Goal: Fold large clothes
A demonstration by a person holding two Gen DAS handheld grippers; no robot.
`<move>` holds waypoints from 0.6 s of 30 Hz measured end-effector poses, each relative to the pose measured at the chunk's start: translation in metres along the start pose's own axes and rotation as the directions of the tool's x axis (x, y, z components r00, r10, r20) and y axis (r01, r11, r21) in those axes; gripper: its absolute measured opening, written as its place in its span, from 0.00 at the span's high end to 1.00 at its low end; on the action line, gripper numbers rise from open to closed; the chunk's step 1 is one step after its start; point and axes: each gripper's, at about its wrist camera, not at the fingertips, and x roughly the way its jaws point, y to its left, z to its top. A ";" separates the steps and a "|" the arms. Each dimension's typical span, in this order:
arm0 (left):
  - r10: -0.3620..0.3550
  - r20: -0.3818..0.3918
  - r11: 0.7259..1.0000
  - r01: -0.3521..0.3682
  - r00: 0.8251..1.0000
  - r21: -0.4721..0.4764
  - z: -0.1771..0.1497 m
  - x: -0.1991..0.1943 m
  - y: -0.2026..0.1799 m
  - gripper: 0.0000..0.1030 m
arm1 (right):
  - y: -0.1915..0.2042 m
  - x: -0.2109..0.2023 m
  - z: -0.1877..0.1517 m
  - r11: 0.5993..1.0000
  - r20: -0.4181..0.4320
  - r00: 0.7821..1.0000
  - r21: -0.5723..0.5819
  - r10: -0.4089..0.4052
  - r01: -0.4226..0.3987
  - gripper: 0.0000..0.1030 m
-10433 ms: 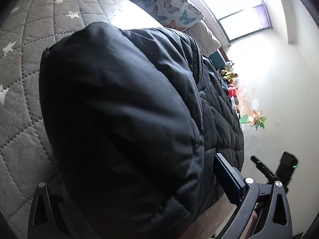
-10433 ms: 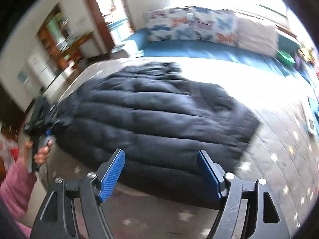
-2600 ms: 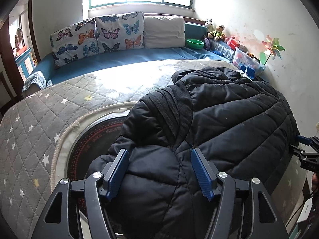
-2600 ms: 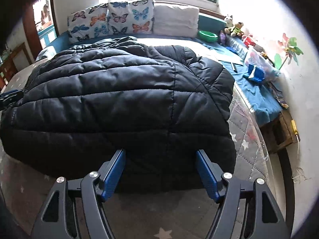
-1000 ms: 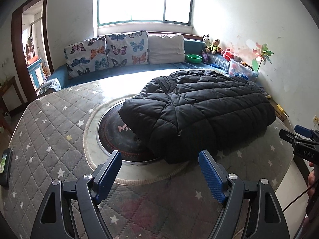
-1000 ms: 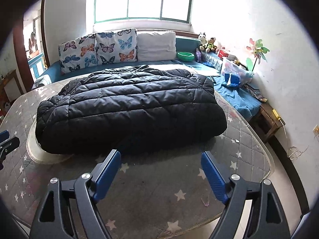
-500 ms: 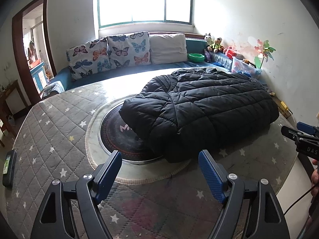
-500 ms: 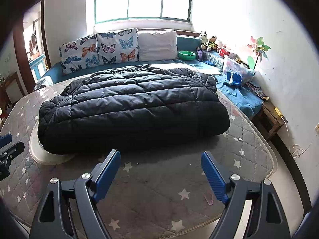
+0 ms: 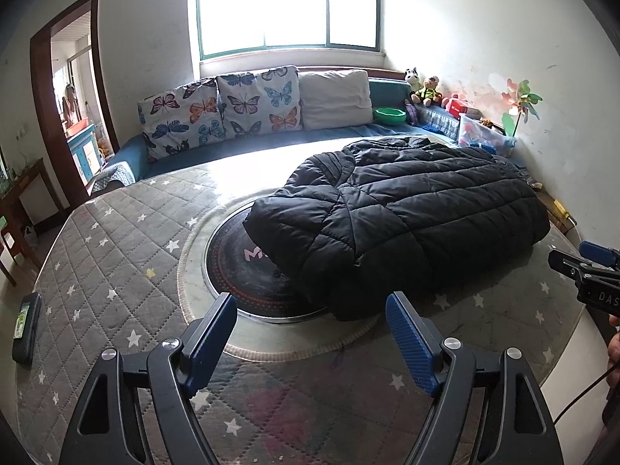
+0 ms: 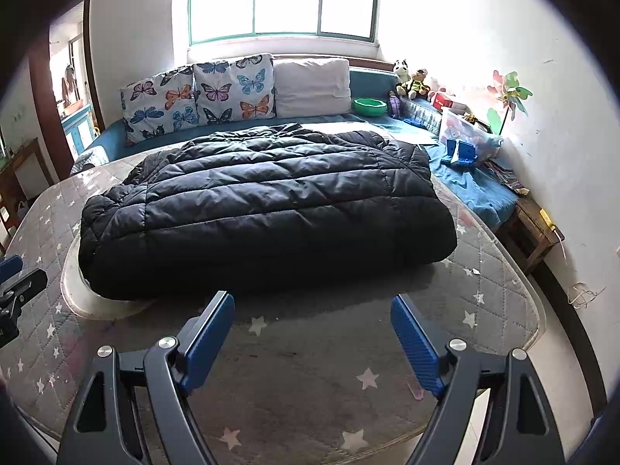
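Left gripper (image 9: 312,331): I see its blue-padded jaws spread wide, nothing between them, hovering over the grey star-print quilted table cover (image 9: 116,271).
Right gripper (image 10: 314,333): jaws likewise apart and empty, above the same cover.
Black quilted puffer jacket (image 10: 263,209): folded into a thick bundle, lying mid-table beyond both grippers, touching neither; one end overlaps the round dark glass turntable (image 9: 240,271).
Backdrop: butterfly-print cushions (image 9: 221,108) on a blue bench under the window.
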 end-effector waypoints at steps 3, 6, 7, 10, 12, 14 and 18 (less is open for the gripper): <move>0.004 0.000 1.000 -0.004 1.000 0.000 -0.001 0.000 0.001 0.18 | 0.001 0.000 0.000 1.000 -0.001 1.000 -0.002 -0.002 0.002 0.12; 0.008 0.002 1.000 -0.008 1.000 -0.002 -0.001 0.000 0.002 0.18 | 0.002 0.000 0.000 1.000 -0.003 1.000 0.000 0.001 -0.001 0.12; 0.006 0.002 1.000 -0.006 1.000 -0.002 -0.001 0.000 0.002 0.18 | 0.002 0.000 0.000 1.000 -0.004 1.000 0.000 0.001 -0.001 0.12; 0.008 0.001 1.000 -0.008 1.000 -0.003 -0.002 0.000 0.003 0.18 | 0.002 0.001 0.000 1.000 -0.006 1.000 -0.001 0.005 -0.005 0.12; 0.010 0.001 1.000 -0.010 1.000 -0.003 -0.002 0.000 0.003 0.18 | 0.003 0.001 0.000 1.000 -0.007 1.000 -0.004 0.005 -0.005 0.12; 0.010 0.000 1.000 -0.010 1.000 -0.005 -0.003 0.000 0.004 0.18 | 0.004 0.001 0.000 1.000 -0.006 1.000 -0.008 0.003 -0.003 0.12; 0.015 0.005 1.000 -0.015 1.000 -0.004 -0.003 0.000 0.004 0.18 | 0.006 0.001 -0.001 1.000 -0.009 1.000 -0.010 0.008 -0.008 0.12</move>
